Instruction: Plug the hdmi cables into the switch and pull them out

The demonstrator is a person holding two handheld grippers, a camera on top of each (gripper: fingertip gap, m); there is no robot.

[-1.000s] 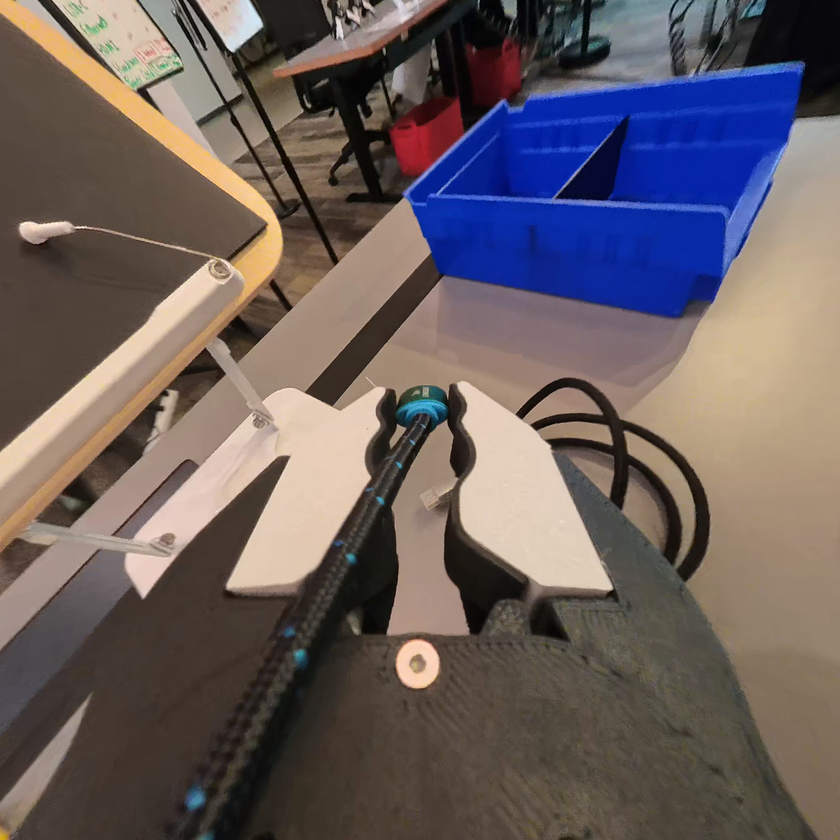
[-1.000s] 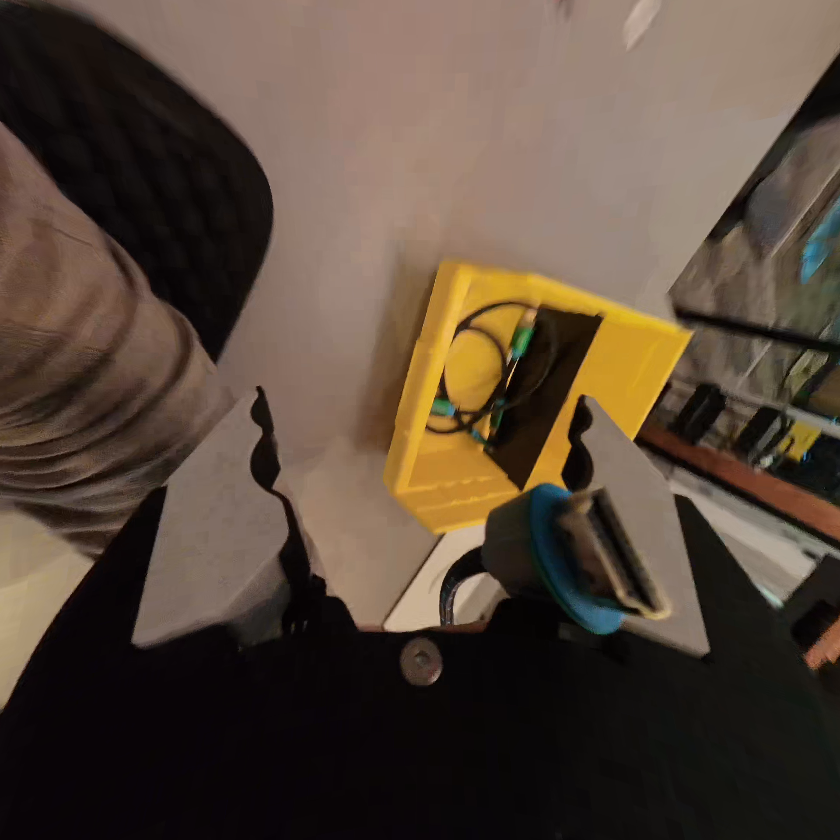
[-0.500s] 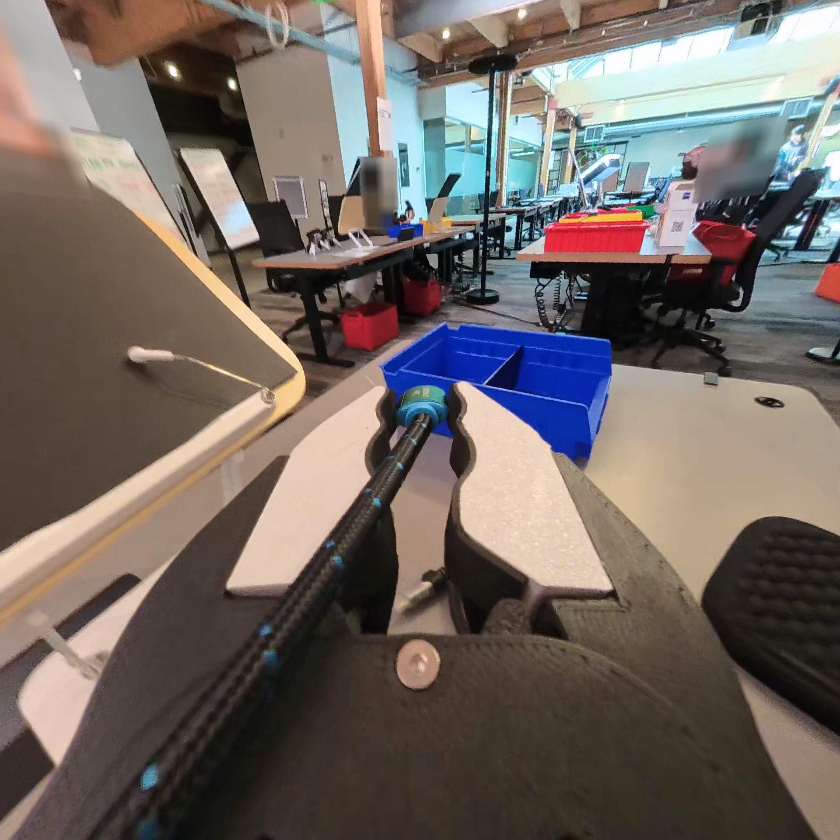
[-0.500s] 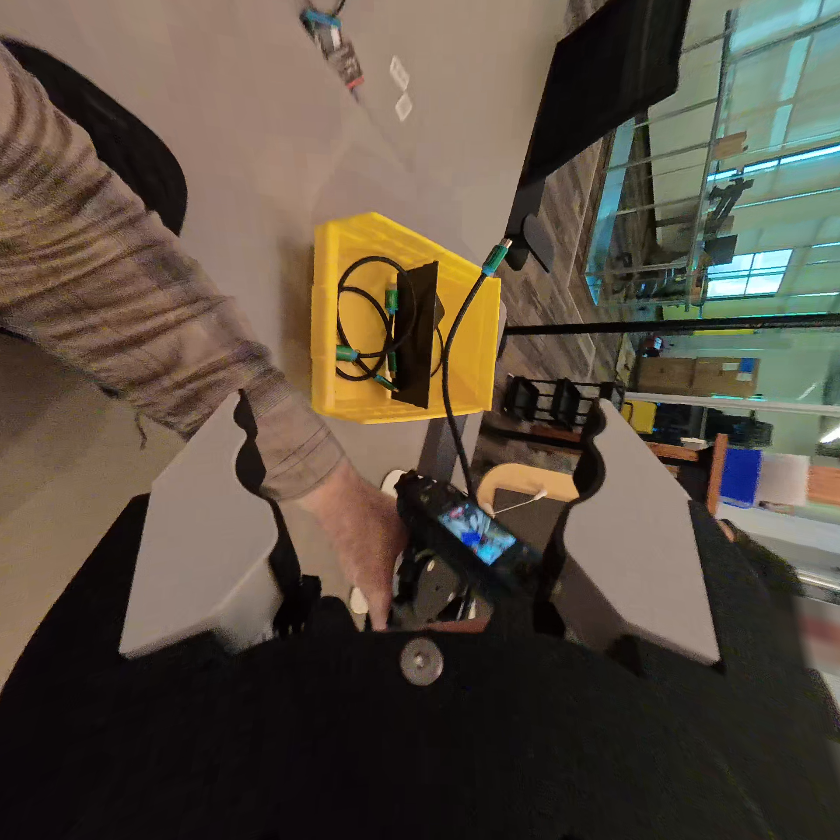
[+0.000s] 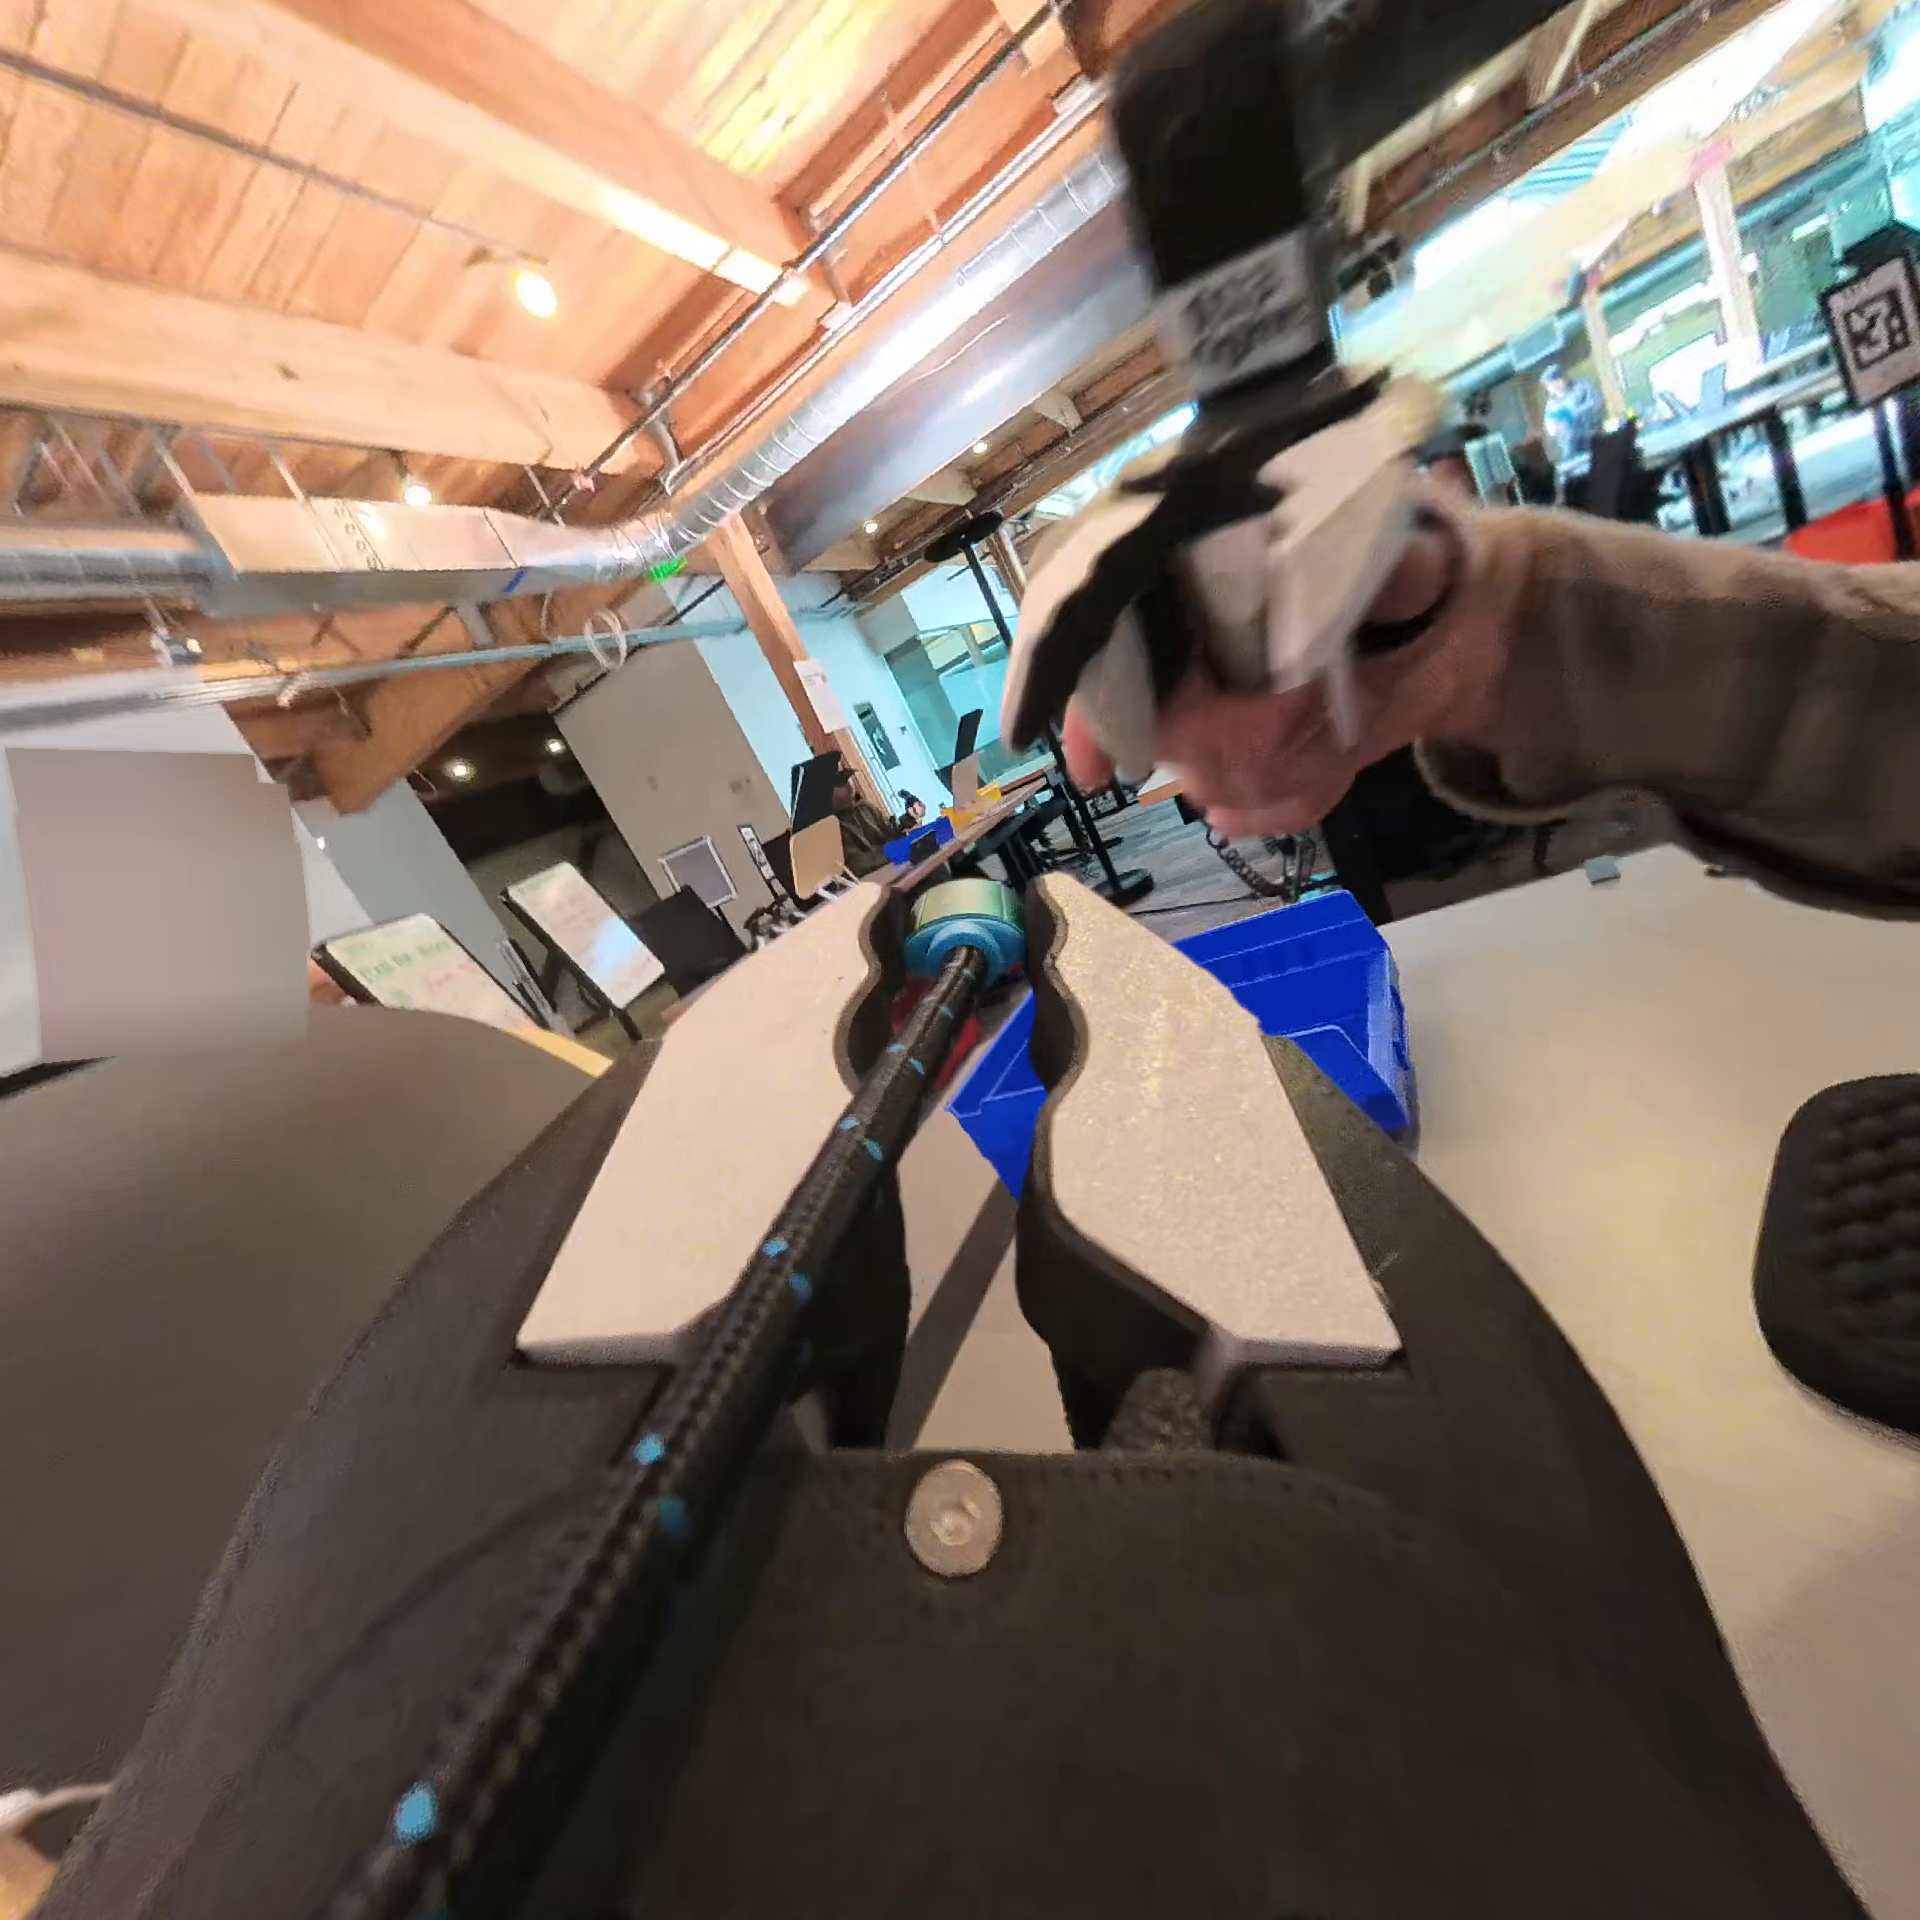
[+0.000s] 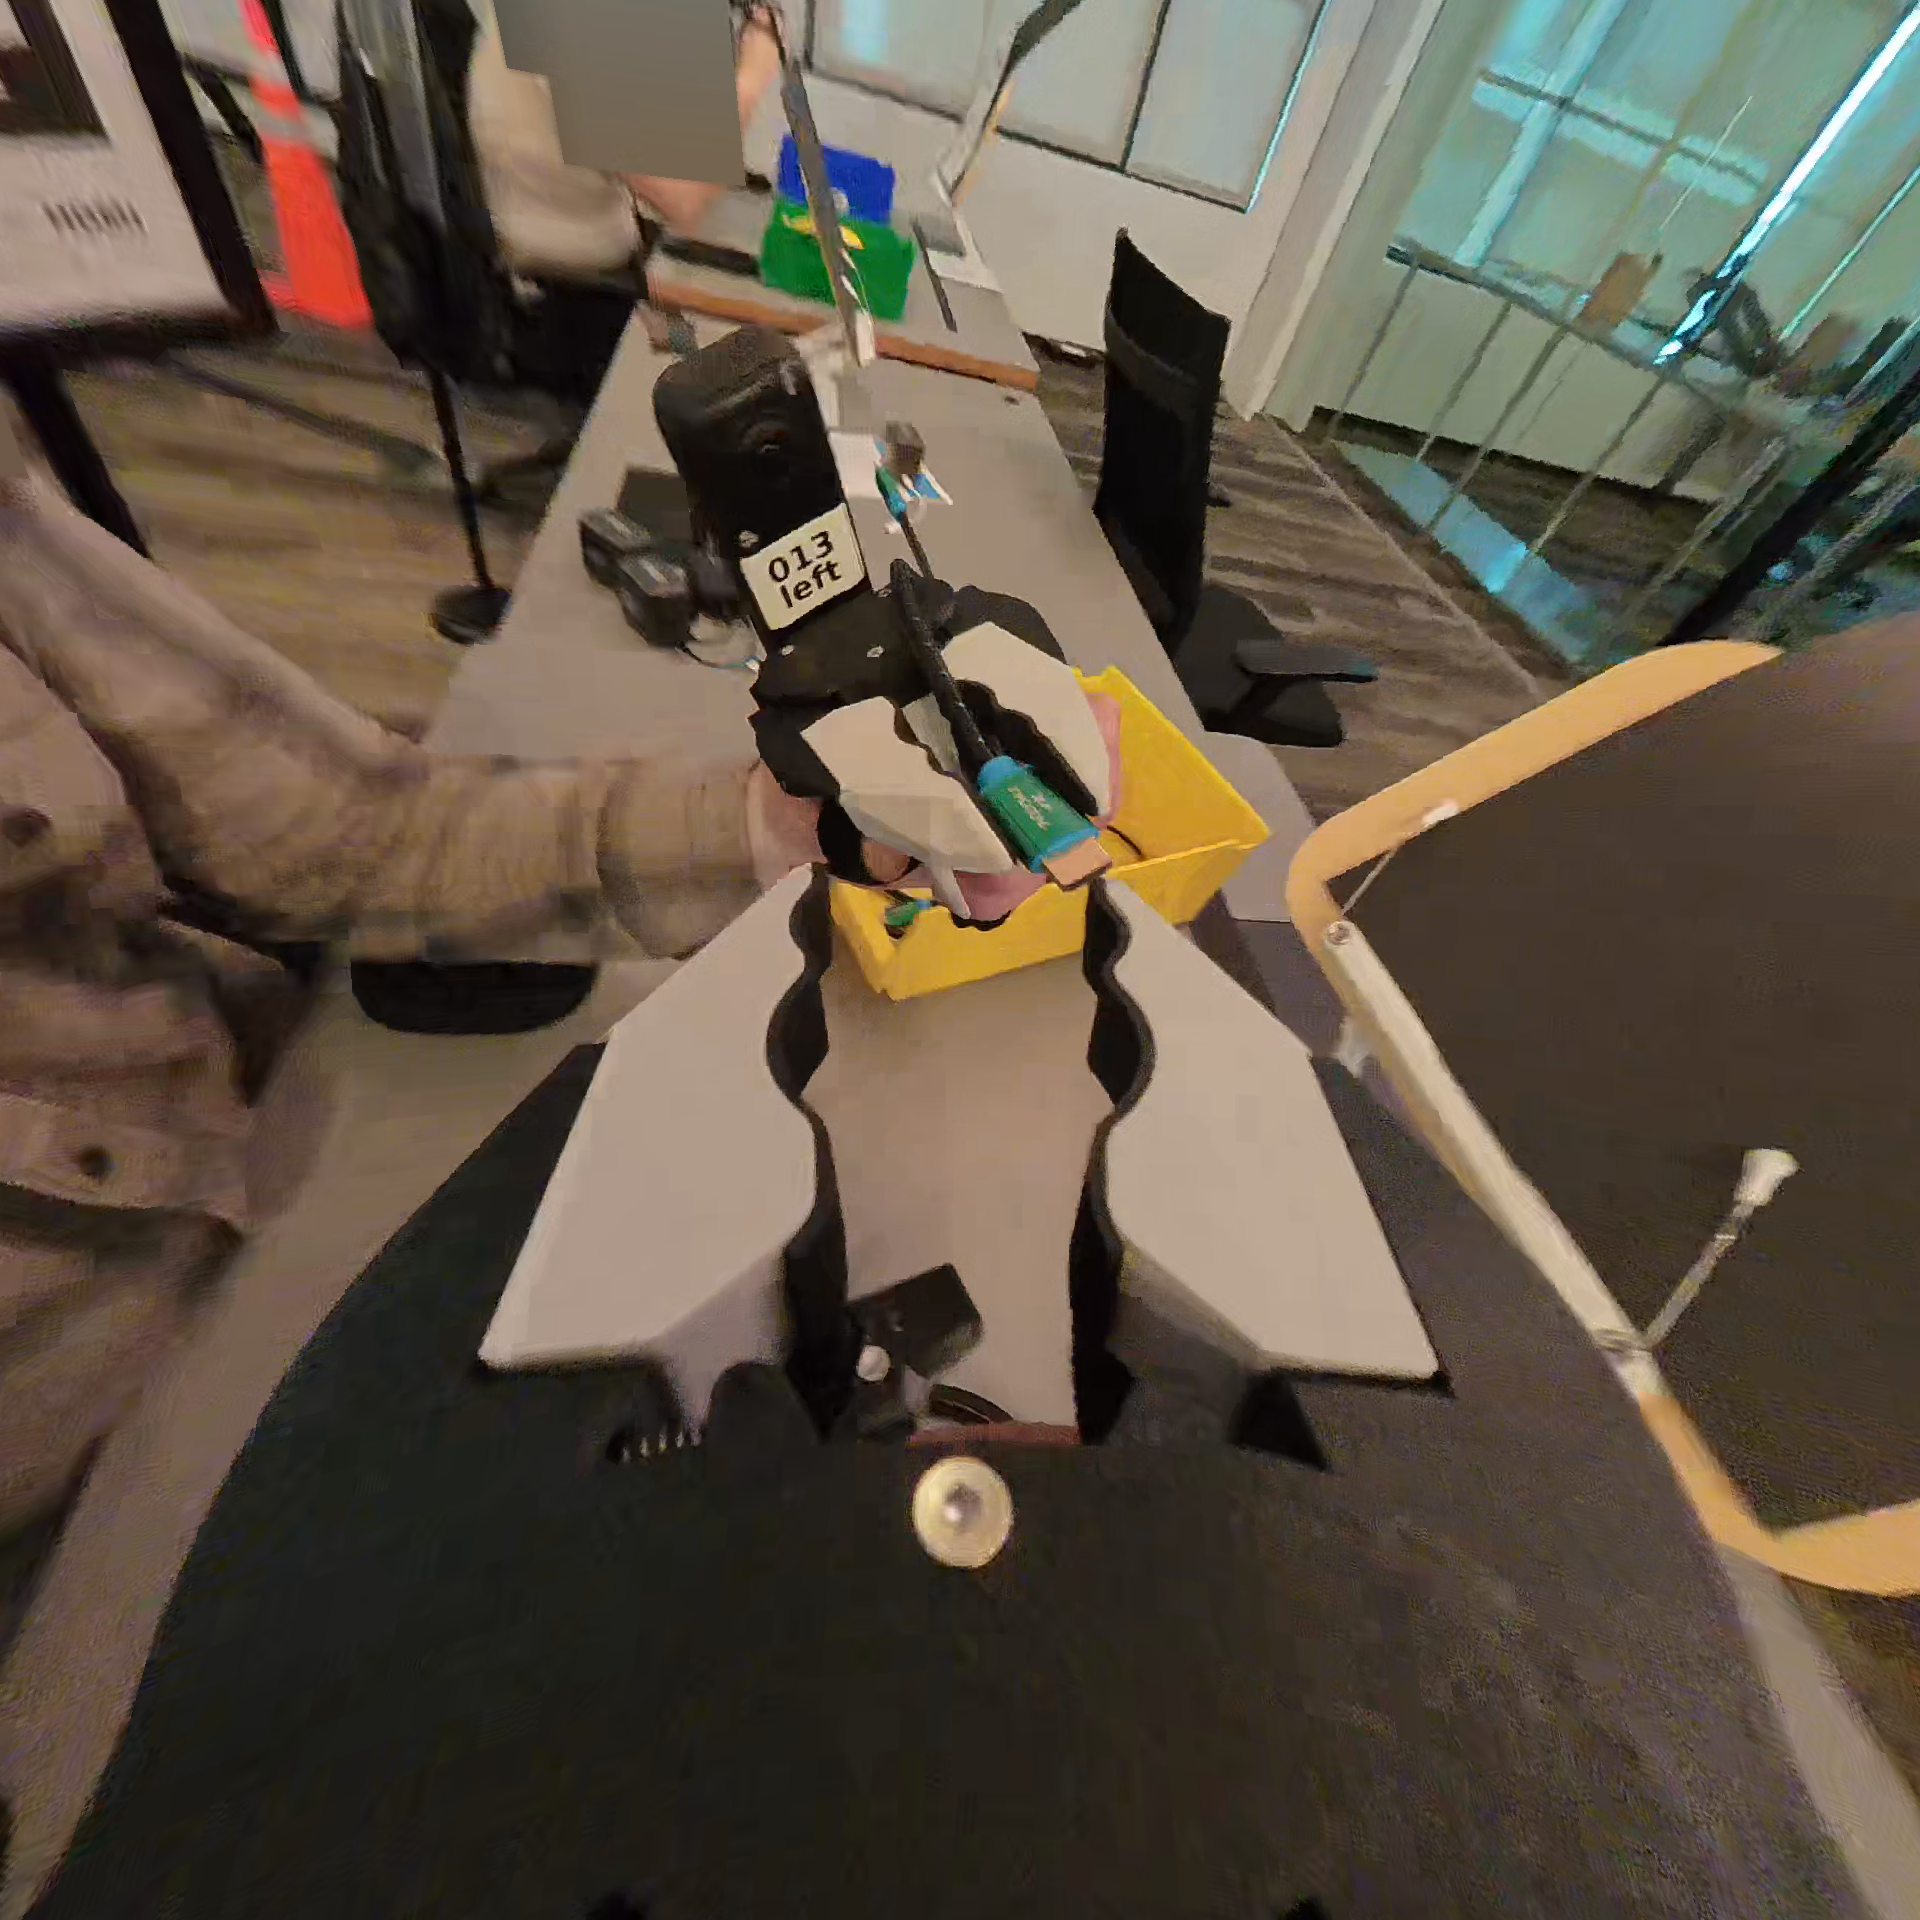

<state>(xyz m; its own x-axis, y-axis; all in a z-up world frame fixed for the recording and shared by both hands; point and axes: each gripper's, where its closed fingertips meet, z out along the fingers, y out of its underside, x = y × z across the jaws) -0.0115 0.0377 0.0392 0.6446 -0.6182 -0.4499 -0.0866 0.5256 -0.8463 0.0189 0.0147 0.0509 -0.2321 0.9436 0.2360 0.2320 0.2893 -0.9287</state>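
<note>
Left gripper (image 5: pixel 961 935) is clamping its jaws on the HDMI plug (image 6: pixel 1039 821), cable (image 5: pixel 748 1340) trailing back, presumably to keep the connector aimed forward. Right gripper (image 6: pixel 951 935) is facing it, jaws wide and empty. Yellow bin (image 6: pixel 1184 800) is sitting on the counter (image 6: pixel 520 665) behind; no switch visible.

right gripper (image 5: pixel 1236 613): motion-blurred | HDMI cable (image 5: pixel 727 1382): tail cut off at frame bottom

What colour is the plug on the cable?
The plug is teal-green with a blue collar, clearest in the right wrist view.
</note>
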